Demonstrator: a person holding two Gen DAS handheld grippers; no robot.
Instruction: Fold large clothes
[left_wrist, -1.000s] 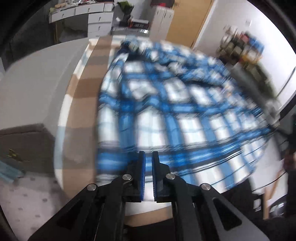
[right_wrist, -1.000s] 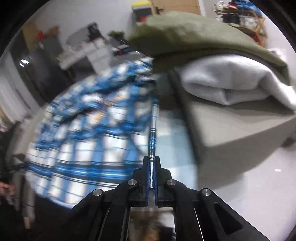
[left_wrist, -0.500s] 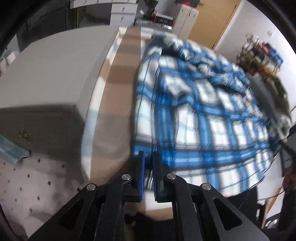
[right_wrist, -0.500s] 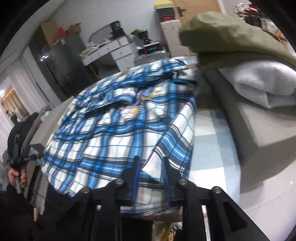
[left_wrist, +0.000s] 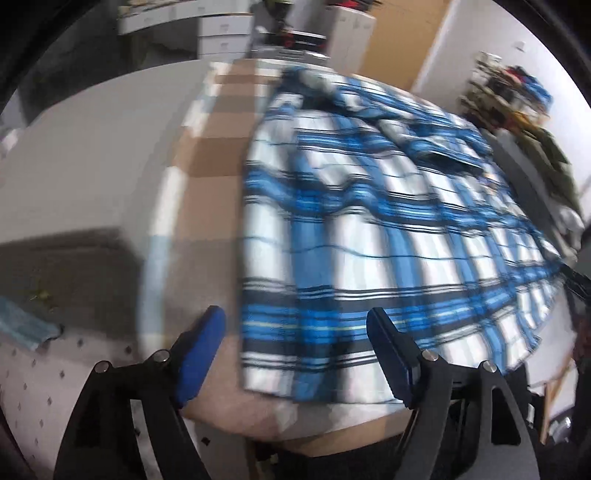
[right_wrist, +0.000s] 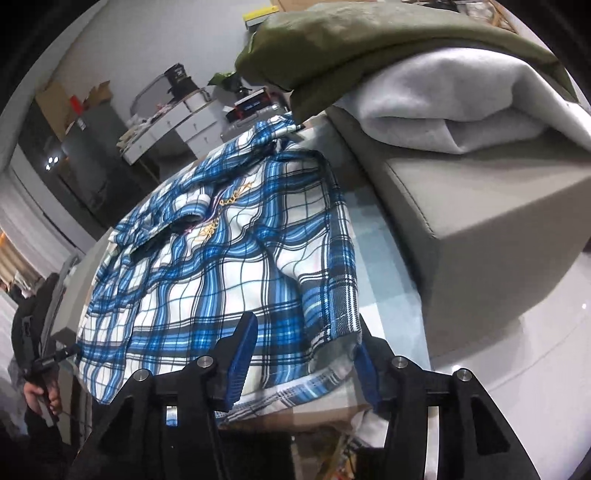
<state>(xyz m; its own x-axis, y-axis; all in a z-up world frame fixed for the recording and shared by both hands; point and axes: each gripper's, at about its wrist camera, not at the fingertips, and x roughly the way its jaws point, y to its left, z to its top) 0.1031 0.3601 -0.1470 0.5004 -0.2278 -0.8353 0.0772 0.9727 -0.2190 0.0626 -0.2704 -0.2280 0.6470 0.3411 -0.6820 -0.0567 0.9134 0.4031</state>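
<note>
My 2 grippers have both just been opening. My left gripper (left_wrist: 295, 347) stands wide apart over the near left corner of the plaid shirt (left_wrist: 369, 229), its pads clear of the cloth. My right gripper (right_wrist: 303, 354) is parted too; the shirt's near right hem lies loose between its fingers, released. The shirt lies spread on the table (left_wrist: 207, 155), collar end far from me, near hem at the table's front edge, beside a grey box (right_wrist: 480, 221) carrying folded garments. I judge it light, soft and limp, likely to sag and wrinkle wherever unsupported. The doubled hem corners or the shoulder seams look the firmest places to pinch, 1 per gripper, for the next fold.
</note>
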